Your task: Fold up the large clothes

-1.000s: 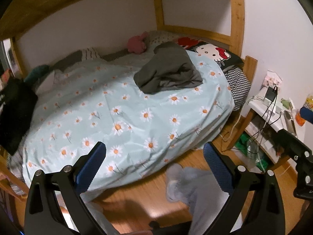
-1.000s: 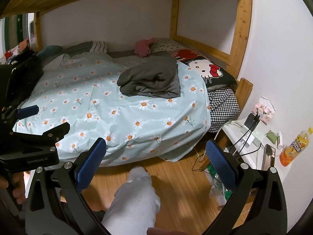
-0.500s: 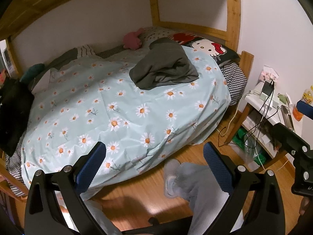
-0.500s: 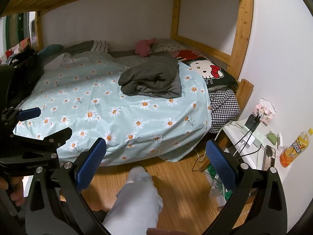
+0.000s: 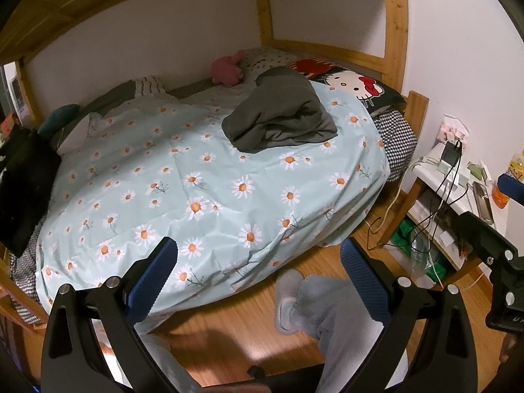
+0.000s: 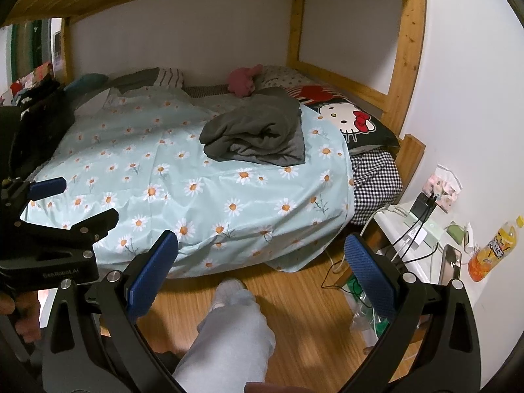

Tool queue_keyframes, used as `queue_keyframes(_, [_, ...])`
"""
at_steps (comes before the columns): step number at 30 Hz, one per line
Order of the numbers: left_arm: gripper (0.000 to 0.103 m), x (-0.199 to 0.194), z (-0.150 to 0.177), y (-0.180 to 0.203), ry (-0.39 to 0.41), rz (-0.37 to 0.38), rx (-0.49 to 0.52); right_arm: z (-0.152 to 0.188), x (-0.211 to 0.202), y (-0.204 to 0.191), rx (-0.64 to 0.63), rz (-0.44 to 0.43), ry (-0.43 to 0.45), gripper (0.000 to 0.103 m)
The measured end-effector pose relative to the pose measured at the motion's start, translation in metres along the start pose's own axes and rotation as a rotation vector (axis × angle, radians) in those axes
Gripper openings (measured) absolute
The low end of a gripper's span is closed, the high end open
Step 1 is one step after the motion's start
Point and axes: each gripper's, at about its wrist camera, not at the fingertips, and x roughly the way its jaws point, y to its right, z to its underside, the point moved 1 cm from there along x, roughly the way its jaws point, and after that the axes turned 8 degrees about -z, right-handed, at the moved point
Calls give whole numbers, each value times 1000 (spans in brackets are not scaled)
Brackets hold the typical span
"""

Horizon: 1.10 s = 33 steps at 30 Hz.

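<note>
A crumpled dark grey garment (image 5: pixel 281 111) lies on the daisy-print blue bedcover (image 5: pixel 203 177) near the head of the bed; it also shows in the right wrist view (image 6: pixel 255 134). My left gripper (image 5: pixel 258 275) is open and empty, held above the floor in front of the bed, well short of the garment. My right gripper (image 6: pixel 262 268) is open and empty too, also over the floor by the bed's side. The left gripper shows at the left edge of the right wrist view (image 6: pixel 62 206).
A Hello Kitty pillow (image 6: pixel 350 121) and a pink plush toy (image 6: pixel 242 80) lie at the head. A wooden bunk post (image 6: pixel 406 49) stands at the right. A bedside table (image 6: pixel 422 232) holds cables, a phone and an orange bottle (image 6: pixel 491 249). The person's grey-trousered leg (image 6: pixel 229 334) stands on the wooden floor.
Both grippers have drawn back and up a little from the bed, so more of the bedcover and floor shows. The garment has not moved. Both stay open.
</note>
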Motion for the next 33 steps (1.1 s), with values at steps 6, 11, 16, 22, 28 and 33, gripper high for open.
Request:
queue_keyframes(6, [98,6,0,-5,-22,-4,-15,-2,2,1,-1,-1,3,100])
queue_keyframes(11, [98,9,2,-3,-34,-10,-14,-2,2,1,-2,-1,2,100])
queue_keyframes(16, [98,8,4,-4,-34,0,-20,-1,2,1,0,-1,2,100])
queue_keyframes(22, [98,8,6,-5,-37,-18,-24,-1,3,2,4,-5,-2,100])
queue_keyframes(28, [98,5,6,0,-26,-26,3,-2,4,2,3,-6,-2,100])
queue_keyframes(33, [98,3,5,-1,-3,-90,17,-1,5,3,4,-7,-4,100])
